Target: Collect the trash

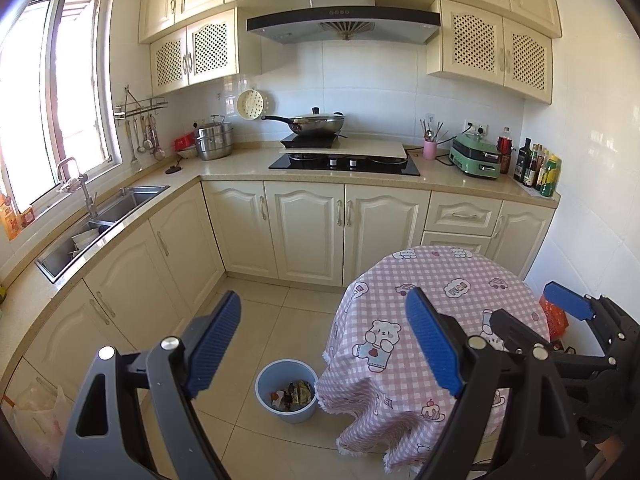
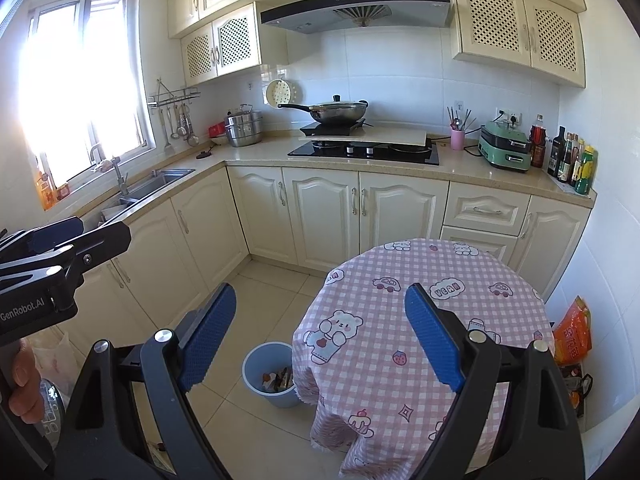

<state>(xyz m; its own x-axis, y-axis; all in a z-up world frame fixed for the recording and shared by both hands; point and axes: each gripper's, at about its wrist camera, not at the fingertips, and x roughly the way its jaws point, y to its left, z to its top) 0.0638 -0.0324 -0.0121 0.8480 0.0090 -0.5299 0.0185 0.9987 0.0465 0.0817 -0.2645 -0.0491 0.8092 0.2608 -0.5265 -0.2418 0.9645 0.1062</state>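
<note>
I look into a kitchen with cream cupboards [image 1: 308, 228] all along the far wall and the left side. The floor [image 1: 260, 320] is pale tile and it has open room between the cupboards and me.

A round table [image 1: 448, 280] with a pink checked cloth sits right in front, a bit to the right. Its top looks bare. The cloth hangs low and partly hides what is beside it.

A blue bin [image 1: 286, 390] stands on the floor, touching the left edge of the cloth. The trash [image 1: 294, 394] I can see is inside it: wrappers and scraps. An orange bag [image 2: 574, 332] leans by the wall to the right of the table.

My left tongs [image 1: 324, 344] are wide apart and hold nothing. My right tongs [image 2: 320, 340] are wide apart and empty too.

The bin lies below and ahead of both tongs, and I think the left tongs are nearer. The bin is round, so no side is longer. I would come down from the left side, where the floor is open, and keep off the cloth edge.
</note>
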